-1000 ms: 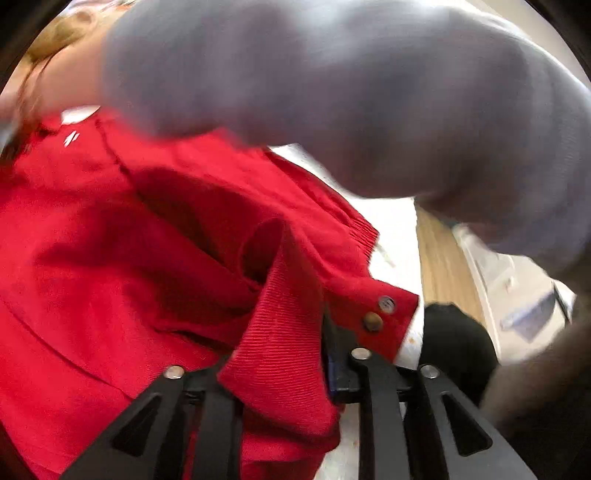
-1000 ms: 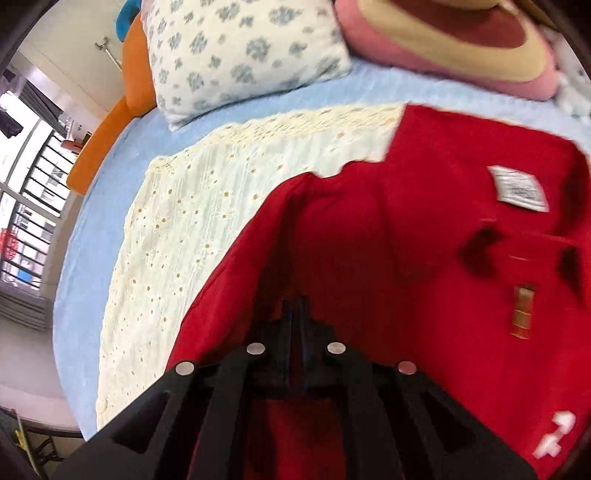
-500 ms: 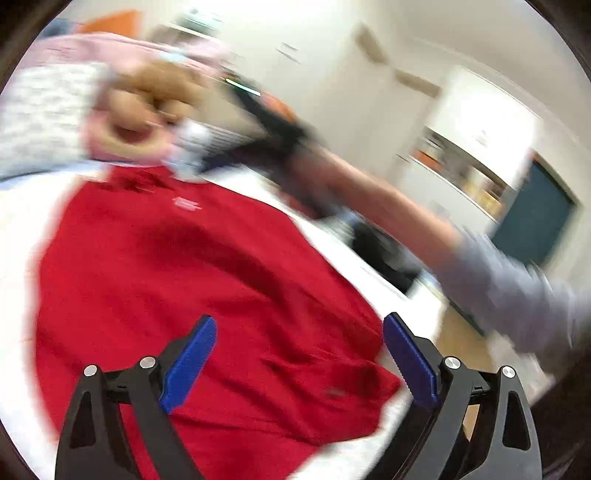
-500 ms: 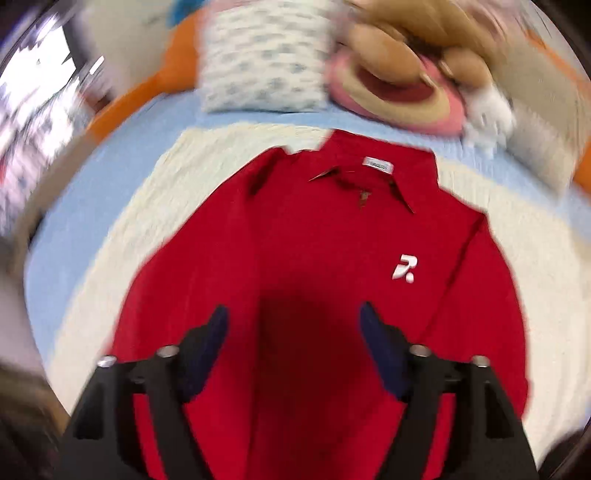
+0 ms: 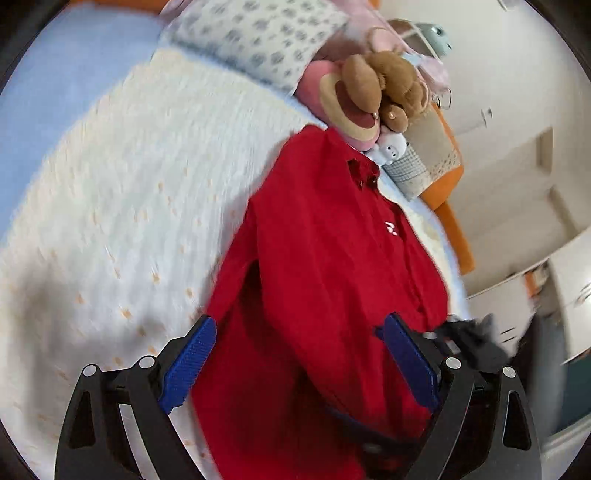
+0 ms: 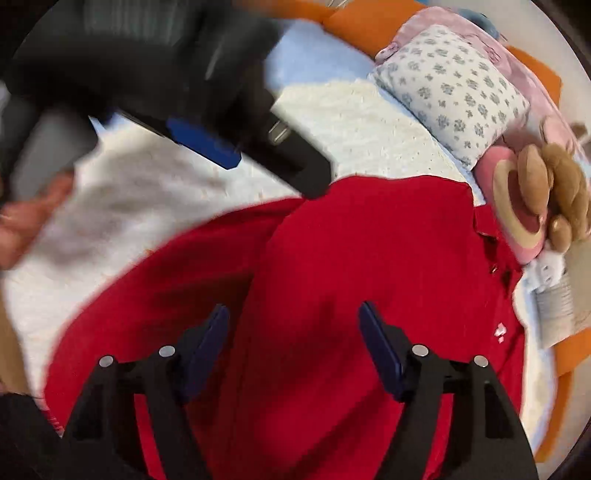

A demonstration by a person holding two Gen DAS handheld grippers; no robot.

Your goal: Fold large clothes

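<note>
A red long-sleeved shirt (image 5: 332, 280) with a white chest logo lies on a cream bedspread (image 5: 122, 206), collar toward the pillows. Its sides look folded inward. It also shows in the right wrist view (image 6: 369, 280). My left gripper (image 5: 299, 362) is open and empty above the shirt's lower part. My right gripper (image 6: 293, 343) is open and empty above the shirt's middle. The left gripper also shows, blurred, at the upper left of the right wrist view (image 6: 221, 122).
A flowered pillow (image 5: 255, 33), a pink round cushion (image 5: 343, 107), a brown plush bear (image 5: 388, 85) and a small white plush toy (image 5: 391, 147) lie at the head of the bed. An orange bed frame (image 5: 450, 206) and white cabinets (image 5: 569, 288) stand to the right.
A second ago both grippers were shut on red shirt fabric. They let go, opened and pulled back above the shirt. Both views have since swung sideways.
</note>
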